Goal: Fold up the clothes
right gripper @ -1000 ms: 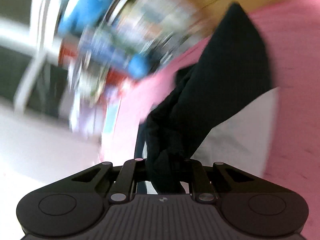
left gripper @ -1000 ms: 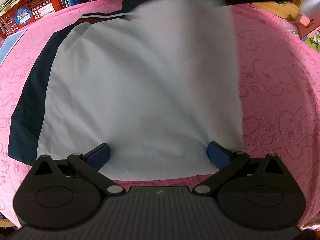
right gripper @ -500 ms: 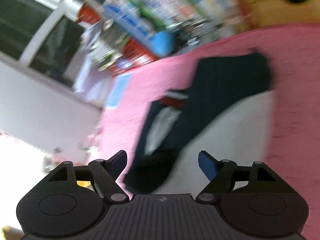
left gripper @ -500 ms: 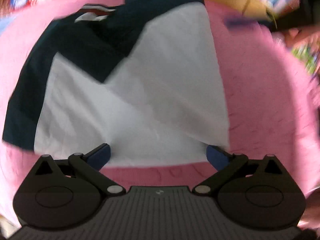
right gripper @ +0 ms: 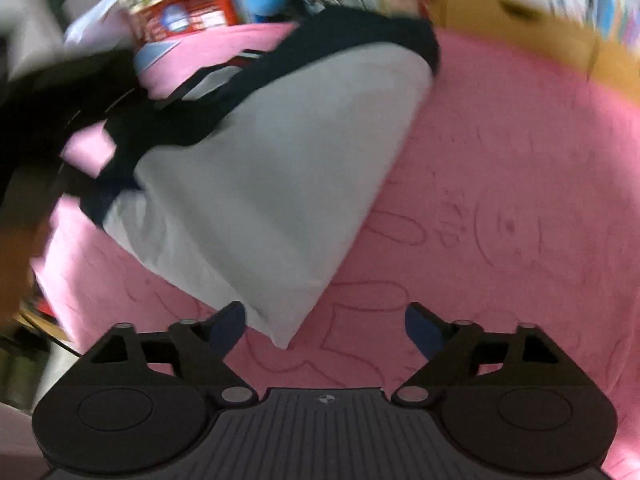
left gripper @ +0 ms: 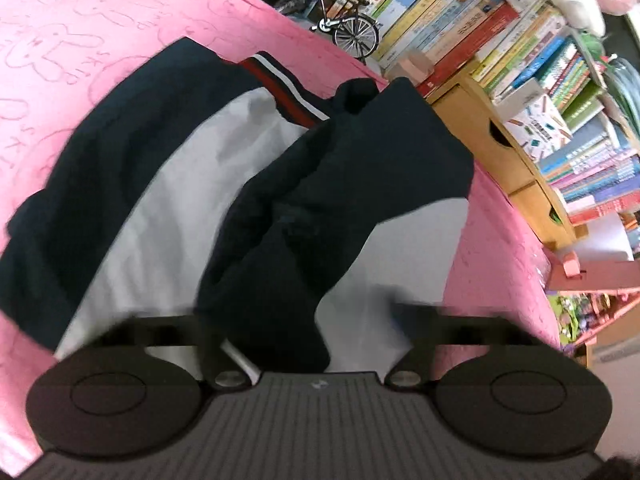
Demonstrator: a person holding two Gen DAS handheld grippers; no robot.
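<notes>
A navy-and-white shirt (left gripper: 168, 216) is spread on a tabletop covered by a pink cloth (left gripper: 80, 40) printed with rabbit outlines. In the left wrist view, the dark right sleeve (left gripper: 320, 200) is laid diagonally across the white body, so that its width is brought inside the outline of the body; that is judged to be a sleeve fold. The striped collar (left gripper: 280, 88) is pointed toward the far edge, where a shelf of books (left gripper: 500, 40) and a small model bicycle (left gripper: 348, 28) are seen. The other dark sleeve (left gripper: 60, 208) is spread out flat at the left side of the body, not folded in.

The left gripper (left gripper: 308, 332) is held low over the near hem, with the end of the folded sleeve lying between its jaws and running down to the gripper body. The jaw tips are blurred and dark against the dark cloth, so it cannot be told whether they are pressed on the sleeve or parted around it.

The right gripper (right gripper: 324, 328) is held with its jaws spread wide and nothing between them. In this blurred view, a white corner of the shirt (right gripper: 280, 320) is seen just ahead of the left jaw tip, apart from it, and the pink cloth is bare under the right jaw. It is judged that this corner is within easy reach for a grasp.
</notes>
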